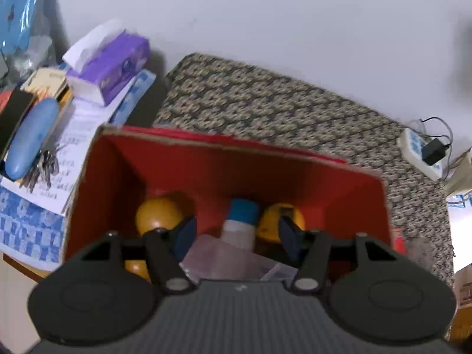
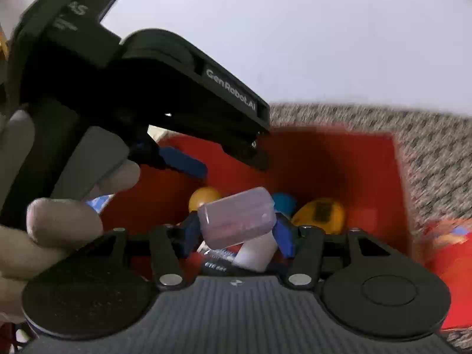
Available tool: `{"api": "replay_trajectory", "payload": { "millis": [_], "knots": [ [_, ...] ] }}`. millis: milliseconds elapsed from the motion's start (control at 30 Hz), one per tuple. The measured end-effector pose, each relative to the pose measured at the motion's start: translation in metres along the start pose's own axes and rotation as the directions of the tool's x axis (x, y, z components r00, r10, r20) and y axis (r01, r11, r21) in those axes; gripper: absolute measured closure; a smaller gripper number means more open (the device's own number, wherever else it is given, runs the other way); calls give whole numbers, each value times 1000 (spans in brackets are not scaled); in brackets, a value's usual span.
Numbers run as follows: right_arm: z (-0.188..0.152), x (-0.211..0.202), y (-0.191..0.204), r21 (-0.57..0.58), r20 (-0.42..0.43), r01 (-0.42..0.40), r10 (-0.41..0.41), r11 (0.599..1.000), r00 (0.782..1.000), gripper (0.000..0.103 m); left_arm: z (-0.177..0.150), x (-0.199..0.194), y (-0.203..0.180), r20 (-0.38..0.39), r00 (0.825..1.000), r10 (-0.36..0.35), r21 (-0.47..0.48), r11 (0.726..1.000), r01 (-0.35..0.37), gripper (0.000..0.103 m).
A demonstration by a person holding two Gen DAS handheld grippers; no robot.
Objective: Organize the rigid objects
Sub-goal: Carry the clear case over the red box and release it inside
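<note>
A: Why is the right gripper (image 2: pixel 237 230) poised over the red box (image 2: pixel 395 177)?
B: Its jaws are closed part-way on a translucent case (image 2: pixel 237 219), clamped by its ends so it hangs level. The box, open at the top, is the likely collecting point, so the case is judged to be about to go in

A: What already lies in the box?
B: In the right view, two yellow balls (image 2: pixel 321 214) at 12 and 1 o'clock of the case, and a blue-capped bottle (image 2: pixel 256 253) just beneath it. A drop would probably land on the bottle, so the case may slide

A: And the left gripper (image 1: pixel 237 236)?
B: Its jaws stand wide apart and hold nothing; it hovers over the same box, apparently clear of the drop

A: What lies outside?
B: A tissue box (image 1: pixel 115 67) and a blue case (image 1: pixel 31 138) at 10 o'clock of the red box in the left view, on a cluttered table (image 1: pixel 17 233)
</note>
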State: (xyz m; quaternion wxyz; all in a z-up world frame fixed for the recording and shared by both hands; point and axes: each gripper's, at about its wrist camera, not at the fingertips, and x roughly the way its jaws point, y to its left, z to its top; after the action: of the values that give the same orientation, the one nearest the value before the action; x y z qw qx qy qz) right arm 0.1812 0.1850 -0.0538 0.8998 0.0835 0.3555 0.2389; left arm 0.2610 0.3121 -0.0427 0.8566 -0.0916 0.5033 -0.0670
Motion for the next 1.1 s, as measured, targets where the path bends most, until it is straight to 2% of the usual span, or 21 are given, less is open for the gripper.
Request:
{"api": "replay_trajectory", "payload": {
  "millis": [100, 167, 233, 267, 400, 500, 600, 733, 833, 900, 967, 1000, 1100],
  "knots": [
    [-3, 20, 5, 13, -39, 14, -13, 1000, 999, 63, -4, 2, 15, 0, 1000, 10, 7, 1000, -10, 41],
    [-5, 25, 7, 31, -70, -52, 54, 998, 996, 62, -9, -5, 23, 21, 1000, 9, 20, 1000, -9, 34],
    [-6, 31, -8, 90, -104, -122, 131, 989, 986, 61, -13, -10, 28, 44, 999, 12, 37, 999, -13, 32],
    [-9, 30, -11, 109, -107, -131, 142, 985, 984, 61, -17, -14, 30, 56, 998, 13, 48, 999, -16, 30],
    [-14, 16, -18, 111, -89, -117, 127, 987, 988, 61, -32, -28, 37, 93, 995, 27, 87, 996, -35, 28],
    [-15, -2, -15, 94, -76, -121, 128, 988, 989, 64, -42, -37, 45, 108, 994, 24, 79, 996, -32, 27],
    [-16, 3, -9, 61, -84, -113, 118, 992, 989, 82, -47, -43, 55, 115, 993, 17, 51, 998, -24, 27],
    [-22, 13, -3, 53, -93, -91, 96, 994, 991, 83, -56, -50, 58, 126, 991, 45, 31, 998, -50, 26],
    [-26, 7, 0, 106, -97, -91, 102, 990, 990, 82, -65, -58, 57, 155, 983, 99, 22, 994, -104, 26],
    [-27, -5, 3, 95, -62, -73, 79, 993, 995, 82, -72, -65, 55, 178, 977, 114, 22, 993, -120, 23],
    [-30, -21, 11, 31, -8, -28, 28, 999, 1000, 82, -79, -73, 49, 201, 969, 142, 19, 989, -149, 17],
    [-33, -28, 15, -1, 19, 4, -4, 1000, 1000, 82, -83, -76, 44, 216, 962, 165, 25, 984, -175, 12],
    [-42, -54, 22, -64, 89, 44, -38, 997, 995, 82, -95, -87, 26, 268, 938, 220, 51, 969, -242, 9]
  ]
}}
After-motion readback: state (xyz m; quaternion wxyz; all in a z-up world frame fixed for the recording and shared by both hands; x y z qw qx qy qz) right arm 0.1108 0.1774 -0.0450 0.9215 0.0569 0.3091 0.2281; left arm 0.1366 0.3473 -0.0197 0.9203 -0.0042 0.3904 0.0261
